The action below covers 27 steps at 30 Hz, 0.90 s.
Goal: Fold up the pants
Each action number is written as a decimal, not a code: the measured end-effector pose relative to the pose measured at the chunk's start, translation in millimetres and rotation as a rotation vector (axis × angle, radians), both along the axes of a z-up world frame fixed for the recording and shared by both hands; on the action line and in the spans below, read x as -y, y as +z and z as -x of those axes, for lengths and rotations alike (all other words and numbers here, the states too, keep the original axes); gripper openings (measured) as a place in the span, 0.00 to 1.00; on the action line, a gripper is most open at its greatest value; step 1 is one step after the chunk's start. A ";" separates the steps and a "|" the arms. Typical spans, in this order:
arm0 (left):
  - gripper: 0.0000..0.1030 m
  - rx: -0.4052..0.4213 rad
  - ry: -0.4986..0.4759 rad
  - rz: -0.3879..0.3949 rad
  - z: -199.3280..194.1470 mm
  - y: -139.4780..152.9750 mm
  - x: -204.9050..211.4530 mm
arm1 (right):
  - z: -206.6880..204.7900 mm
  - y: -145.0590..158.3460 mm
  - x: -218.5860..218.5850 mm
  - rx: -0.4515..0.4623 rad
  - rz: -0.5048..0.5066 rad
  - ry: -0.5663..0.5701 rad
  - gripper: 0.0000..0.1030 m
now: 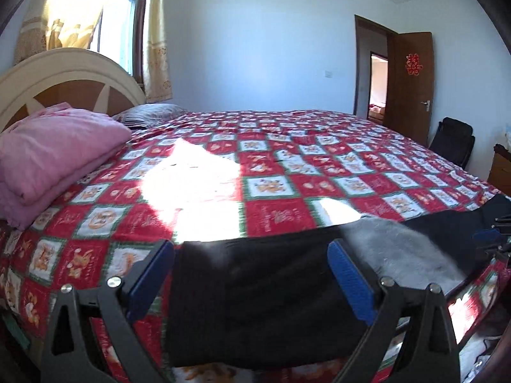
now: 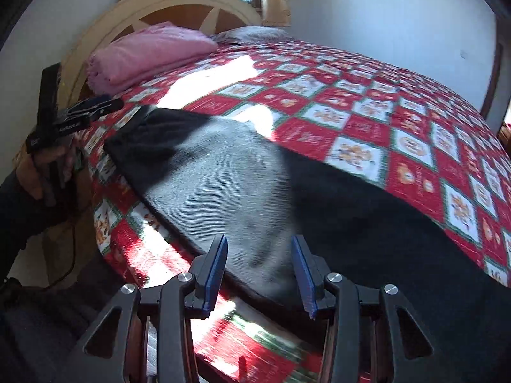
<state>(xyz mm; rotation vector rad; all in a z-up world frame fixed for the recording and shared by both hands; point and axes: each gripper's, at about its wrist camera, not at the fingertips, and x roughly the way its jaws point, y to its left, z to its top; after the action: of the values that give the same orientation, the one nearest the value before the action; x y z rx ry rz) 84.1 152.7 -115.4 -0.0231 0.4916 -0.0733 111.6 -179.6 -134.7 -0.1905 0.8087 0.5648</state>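
Both tongs, left [image 1: 250,274] & right [image 2: 259,271], gape empty over dark fabric pants [image 2: 242,172] on red-checked bed [image 2: 367,102]; shallow grab w/ one layer could skew fold.

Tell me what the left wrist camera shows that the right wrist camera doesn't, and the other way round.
Only the left wrist view shows the open brown door and the black chair beside it. Only the right wrist view shows the person's left hand holding the left gripper at the bed's edge. Both show the dark pants lying along the near edge of the red patterned bedspread, the folded pink blanket by the headboard, and each camera's own open blue-padded fingers over the pants.
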 end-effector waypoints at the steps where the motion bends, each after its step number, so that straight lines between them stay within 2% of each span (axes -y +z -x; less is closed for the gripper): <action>1: 0.97 -0.004 -0.028 0.016 -4.2 0.6 10.9 | -3.1 5.7 22.2 0.003 -0.011 -0.055 0.42; 4: 0.97 -0.023 -0.117 0.066 -16.0 -4.1 47.8 | -3.7 24.7 103.9 0.030 -0.046 -0.246 0.42; 10: 0.96 -0.083 -0.272 0.046 -22.1 -24.6 124.9 | 23.8 41.7 265.1 0.028 -0.135 -0.665 0.42; 13: 0.96 -0.087 -0.337 0.055 -15.6 -25.1 155.1 | 41.2 41.2 319.1 0.022 -0.176 -0.821 0.42; 15: 0.96 -0.090 -0.389 0.059 -8.9 -23.3 174.0 | 49.8 39.9 339.4 0.023 -0.202 -0.866 0.42; 17: 0.94 -0.088 -0.447 0.031 -0.8 -22.0 192.7 | 54.6 39.4 353.8 0.025 -0.223 -0.892 0.42; 21: 0.79 -0.111 -0.549 -0.025 7.1 -26.6 227.8 | 59.9 35.1 371.6 0.033 -0.263 -0.946 0.42; 25: 0.71 -0.129 -0.613 -0.071 11.7 -33.0 255.9 | 58.7 27.2 376.1 0.022 -0.263 -0.956 0.42; 27: 0.71 -0.132 -0.642 -0.095 13.4 -35.9 267.8 | 58.2 24.5 377.7 0.021 -0.262 -0.958 0.42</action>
<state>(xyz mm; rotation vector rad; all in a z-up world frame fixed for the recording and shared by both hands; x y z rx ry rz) 70.7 -115.0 -151.3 0.2259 0.6195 -0.6800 53.3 -557.3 -110.2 0.4231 0.7004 -0.2415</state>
